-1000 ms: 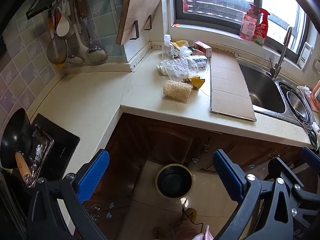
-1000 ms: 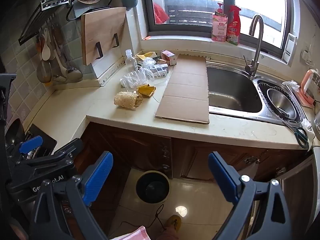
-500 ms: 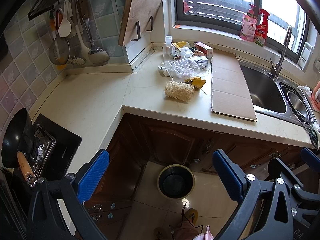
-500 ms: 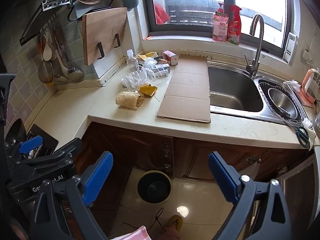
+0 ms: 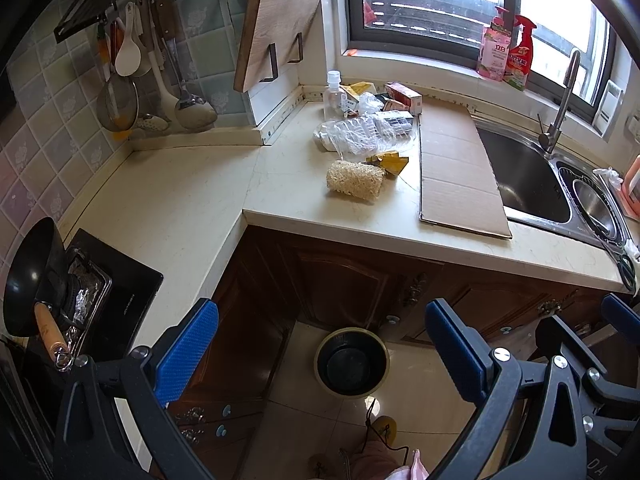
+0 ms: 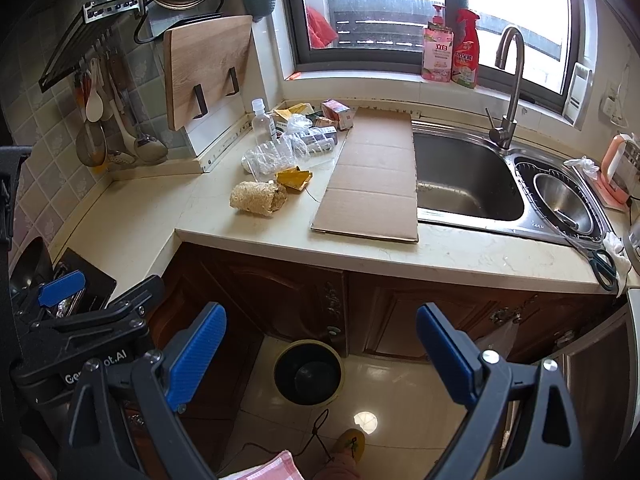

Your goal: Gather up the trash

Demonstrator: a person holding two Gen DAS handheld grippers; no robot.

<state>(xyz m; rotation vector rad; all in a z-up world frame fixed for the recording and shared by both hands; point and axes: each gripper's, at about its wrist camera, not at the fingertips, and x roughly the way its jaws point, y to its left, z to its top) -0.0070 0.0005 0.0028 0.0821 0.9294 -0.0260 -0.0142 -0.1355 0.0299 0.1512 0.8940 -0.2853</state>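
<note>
Left gripper (image 5: 320, 344) and right gripper (image 6: 320, 340): jaws spread wide, nothing held, both above the floor over the trash bin (image 6: 308, 372). Trash lies on the bench (image 6: 460, 256): loofah roll (image 6: 258, 199), yellow wrapper (image 6: 294, 178), clear plastic packaging (image 6: 272, 154), flat cardboard (image 6: 372, 180). Left gripper body reads "Ge…ot.AI". The pink bottle (image 6: 437, 54) on the sill reads "立白".
</note>
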